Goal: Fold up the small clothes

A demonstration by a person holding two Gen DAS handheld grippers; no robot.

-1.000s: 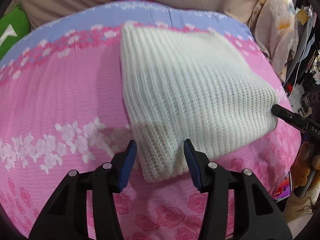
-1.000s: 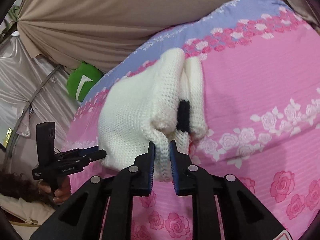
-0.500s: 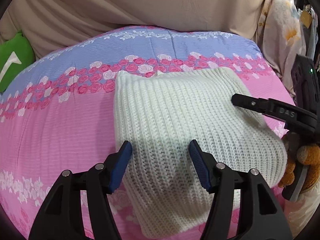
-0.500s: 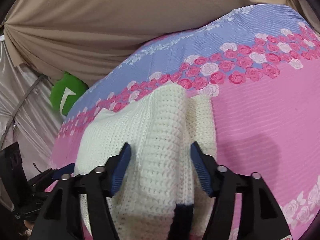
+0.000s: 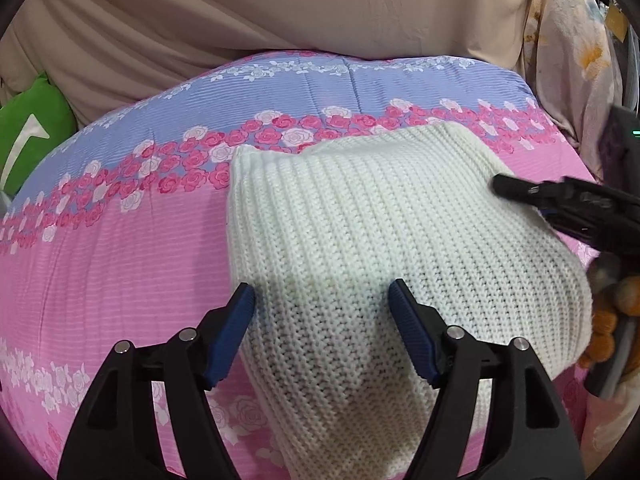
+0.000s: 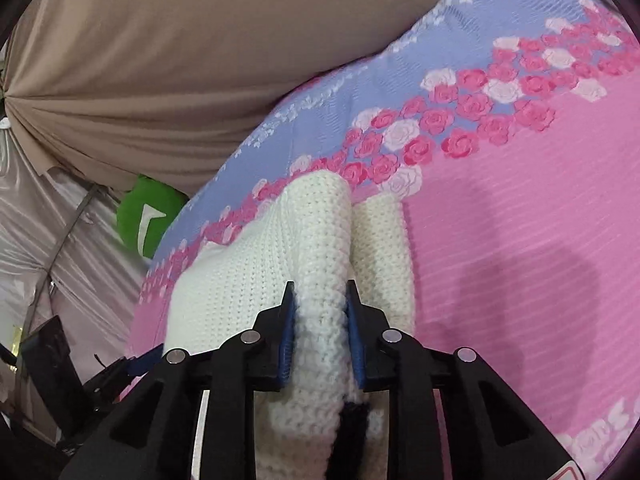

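Observation:
A folded white knit garment (image 5: 380, 240) lies on the pink and blue rose-print bedspread (image 5: 100, 248). My left gripper (image 5: 322, 302) hovers over the garment's near part. Its jaws are opening, the blue pads stand wide apart, and they press on nothing. My right gripper (image 6: 320, 314) is at the garment's right edge, and its black fingertips (image 5: 508, 188) show in the left wrist view. Its jaws are closing, and the pads pinch a raised fold of the knit garment (image 6: 312, 248). A dark patch (image 6: 354, 412) on the knit shows just behind that fold.
A beige cloth (image 5: 280, 8) hangs behind the bed. A green cushion (image 5: 28, 136) sits at the far left corner. Floral fabric (image 5: 568, 48) and an orange plush toy (image 5: 608, 320) crowd the right side. A silvery sheet (image 6: 40, 240) hangs past the bed's left edge.
The left gripper let go of the garment's near corner, opened wider and drew back. The right gripper released the edge, opened over the garment, then closed on a fold.

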